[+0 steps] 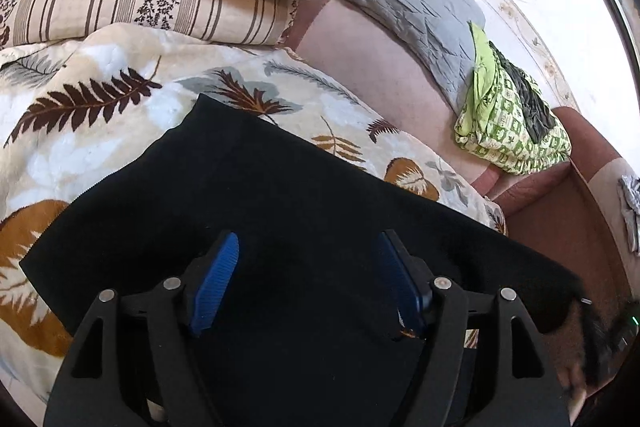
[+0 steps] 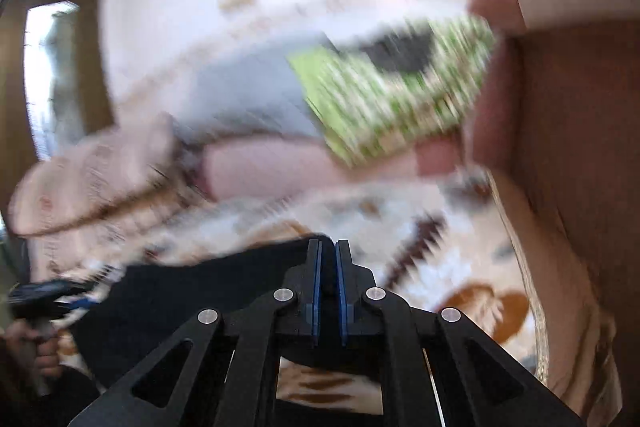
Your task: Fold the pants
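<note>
Black pants (image 1: 280, 211) fill the lower frame beneath my left gripper (image 1: 308, 279), its fingers spread apart above them. My right gripper (image 2: 327, 267) pinches the pants' edge on the leaf-print blanket (image 1: 80, 131).

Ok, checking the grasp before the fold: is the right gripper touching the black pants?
Touching. The right wrist view shows the right gripper shut on the raised edge of the black pants.

Pants (image 1: 280, 211): matt black cloth, smooth. Leaf-print blanket (image 1: 92, 115): plush, fuzzy fabric. Left gripper (image 1: 308, 247): matt black plastic, ribbed blue pads (image 1: 216, 283), bright metal pins.
</note>
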Demonstrator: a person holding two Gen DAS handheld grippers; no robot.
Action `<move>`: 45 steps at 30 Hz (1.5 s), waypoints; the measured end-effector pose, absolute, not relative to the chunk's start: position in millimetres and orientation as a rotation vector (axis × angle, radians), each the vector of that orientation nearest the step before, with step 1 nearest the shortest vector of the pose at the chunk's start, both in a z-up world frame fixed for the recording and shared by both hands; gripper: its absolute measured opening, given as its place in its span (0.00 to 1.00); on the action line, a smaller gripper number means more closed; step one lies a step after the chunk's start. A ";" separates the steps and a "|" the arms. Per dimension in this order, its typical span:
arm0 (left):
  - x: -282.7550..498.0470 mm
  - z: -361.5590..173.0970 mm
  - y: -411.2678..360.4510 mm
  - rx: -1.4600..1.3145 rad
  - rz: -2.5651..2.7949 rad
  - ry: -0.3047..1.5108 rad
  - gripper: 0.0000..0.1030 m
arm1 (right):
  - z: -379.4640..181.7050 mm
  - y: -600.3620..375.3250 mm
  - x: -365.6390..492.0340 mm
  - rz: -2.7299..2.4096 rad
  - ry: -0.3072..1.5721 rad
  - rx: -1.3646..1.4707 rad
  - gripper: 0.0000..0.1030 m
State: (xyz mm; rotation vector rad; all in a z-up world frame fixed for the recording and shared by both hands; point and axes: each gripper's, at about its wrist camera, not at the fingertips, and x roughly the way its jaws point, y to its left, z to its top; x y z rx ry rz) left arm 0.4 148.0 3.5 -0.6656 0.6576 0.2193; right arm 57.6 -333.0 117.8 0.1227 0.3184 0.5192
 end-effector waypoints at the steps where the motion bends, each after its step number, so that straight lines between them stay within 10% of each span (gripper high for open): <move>1: 0.9 3.1 148.0 -0.667 0.217 0.660 0.69 | 124.1 -337.1 49.6 0.544 0.284 0.142 0.05; 10: 4.8 4.4 142.4 -0.629 0.221 0.672 0.69 | 87.6 -348.6 133.6 0.389 0.494 0.199 0.06; 14: 4.2 5.4 142.0 -0.616 0.221 0.676 0.69 | 54.1 -346.5 168.1 0.188 0.570 0.105 0.28; 32: 3.4 9.2 131.8 -0.625 0.043 0.614 0.78 | -31.0 -292.8 161.2 0.342 1.030 -0.035 0.54; 45: 7.5 -4.3 161.3 -0.848 -0.091 0.702 0.78 | 7.8 -312.1 145.4 0.287 0.845 -0.005 0.62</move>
